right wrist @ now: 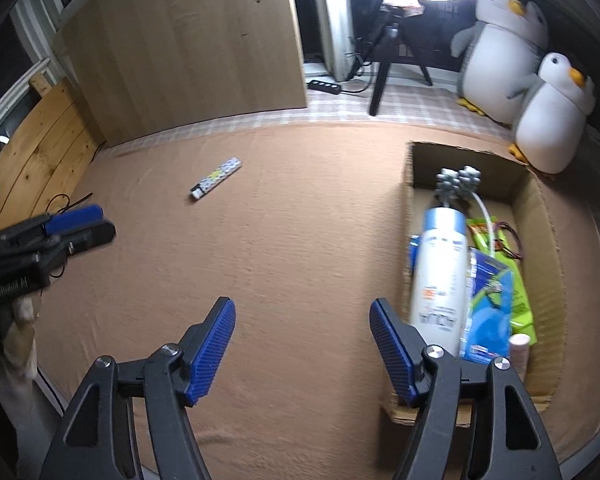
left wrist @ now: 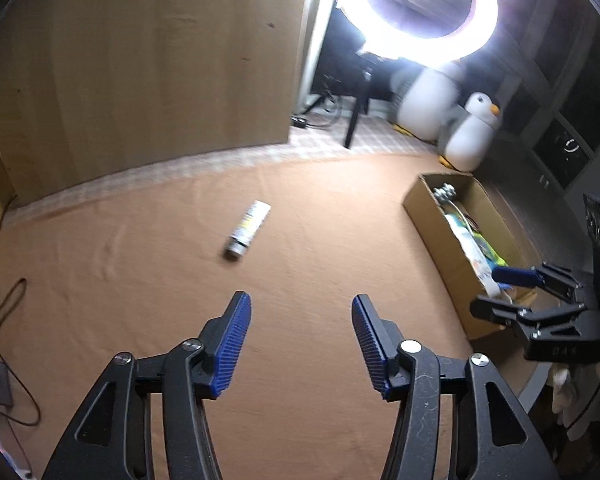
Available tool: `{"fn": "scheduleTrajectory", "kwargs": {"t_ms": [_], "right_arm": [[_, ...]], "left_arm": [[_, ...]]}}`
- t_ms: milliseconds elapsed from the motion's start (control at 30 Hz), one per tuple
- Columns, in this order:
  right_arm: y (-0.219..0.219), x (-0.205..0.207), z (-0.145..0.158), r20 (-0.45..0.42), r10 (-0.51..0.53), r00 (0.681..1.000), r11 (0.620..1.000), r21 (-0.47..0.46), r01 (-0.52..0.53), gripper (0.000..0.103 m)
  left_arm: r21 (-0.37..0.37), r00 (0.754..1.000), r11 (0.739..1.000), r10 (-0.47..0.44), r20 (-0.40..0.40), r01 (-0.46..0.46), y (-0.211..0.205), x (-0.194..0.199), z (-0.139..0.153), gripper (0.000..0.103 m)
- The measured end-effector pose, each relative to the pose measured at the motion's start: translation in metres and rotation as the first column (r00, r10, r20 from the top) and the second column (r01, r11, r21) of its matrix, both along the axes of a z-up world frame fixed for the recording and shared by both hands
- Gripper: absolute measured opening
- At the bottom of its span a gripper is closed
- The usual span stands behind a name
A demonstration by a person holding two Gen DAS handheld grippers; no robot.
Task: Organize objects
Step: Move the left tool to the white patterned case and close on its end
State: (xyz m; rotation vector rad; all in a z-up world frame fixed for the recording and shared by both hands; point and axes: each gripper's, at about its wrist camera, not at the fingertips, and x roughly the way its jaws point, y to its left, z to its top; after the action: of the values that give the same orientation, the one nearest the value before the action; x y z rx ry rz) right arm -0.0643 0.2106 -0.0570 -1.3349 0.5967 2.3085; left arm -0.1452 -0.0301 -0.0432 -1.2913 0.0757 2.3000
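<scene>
Left wrist | tube [left wrist: 248, 229] on cloth [left wrist: 300, 240] | left tool [left wrist: 301, 344] gaping

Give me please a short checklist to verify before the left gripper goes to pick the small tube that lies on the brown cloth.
1. Left gripper open and holding nothing: ok.
2. Small tube lies alone on the brown cloth, nothing touching it: ok.
3. Path from the left gripper to the tube is free: ok.
4. Right gripper open, holding nothing, and apart from the tube: ok.
5. Cardboard box has room for the tube: cannot tell; the white bottle and packets fill much of it.
</scene>
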Motion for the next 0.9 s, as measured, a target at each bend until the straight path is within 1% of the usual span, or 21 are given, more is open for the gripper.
{"fn": "scheduleTrajectory", "kwargs": {"t_ms": [133, 233, 267, 333, 433, 600, 733, 833, 900], "right_arm": [[-0.004, -0.017, 0.003, -0.002, 0.011, 1.0, 1.0, 0.022, -0.011, 0.071], [-0.004, -0.03, 0.009, -0.02, 0.015, 1.0, 0.999, 0.037, -0.015, 0.071], [-0.003, -0.034, 0.01, -0.026, 0.014, 1.0, 0.999, 0.04, -0.013, 0.071], [0.001, -0.043, 0.01, -0.04, 0.007, 0.999, 0.999, 0.042, -0.005, 0.071], [0.01, -0.056, 0.004, -0.06, -0.02, 0.998, 1.0, 0.012, 0.021, 0.071], [0.029, -0.08, -0.017, -0.063, -0.062, 0.996, 0.995, -0.079, 0.057, 0.071], [0.039, -0.099, -0.032, -0.051, -0.08, 0.995, 0.992, -0.106, 0.074, 0.071], [0.047, -0.114, -0.044, -0.038, -0.093, 0.995, 0.988, -0.131, 0.087, 0.071], [0.054, -0.125, -0.054, -0.045, -0.099, 0.994, 0.978, -0.187, 0.089, 0.069]], "left_arm": [[-0.001, 1.0, 1.0, 0.013, -0.016, -0.013, -0.02, -0.021, 0.008, 0.064], [0.003, 1.0, 1.0, -0.011, -0.016, 0.011, -0.028, -0.037, 0.012, 0.074], [-0.001, 1.0, 1.0, -0.017, -0.016, 0.017, -0.026, -0.042, 0.011, 0.075], [-0.007, 0.999, 1.0, -0.031, -0.011, 0.031, -0.025, -0.051, 0.007, 0.075], [-0.021, 1.0, 0.999, -0.026, 0.001, 0.026, -0.019, -0.064, -0.005, 0.075], [-0.034, 0.997, 0.998, -0.059, 0.046, 0.06, -0.006, -0.083, -0.04, 0.075], [-0.042, 0.994, 0.995, -0.091, 0.058, 0.093, 0.005, -0.09, -0.061, 0.075], [-0.042, 0.991, 0.993, -0.109, 0.072, 0.113, 0.012, -0.098, -0.076, 0.072], [-0.042, 0.992, 0.994, -0.099, 0.083, 0.102, 0.014, -0.106, -0.087, 0.066]]}}
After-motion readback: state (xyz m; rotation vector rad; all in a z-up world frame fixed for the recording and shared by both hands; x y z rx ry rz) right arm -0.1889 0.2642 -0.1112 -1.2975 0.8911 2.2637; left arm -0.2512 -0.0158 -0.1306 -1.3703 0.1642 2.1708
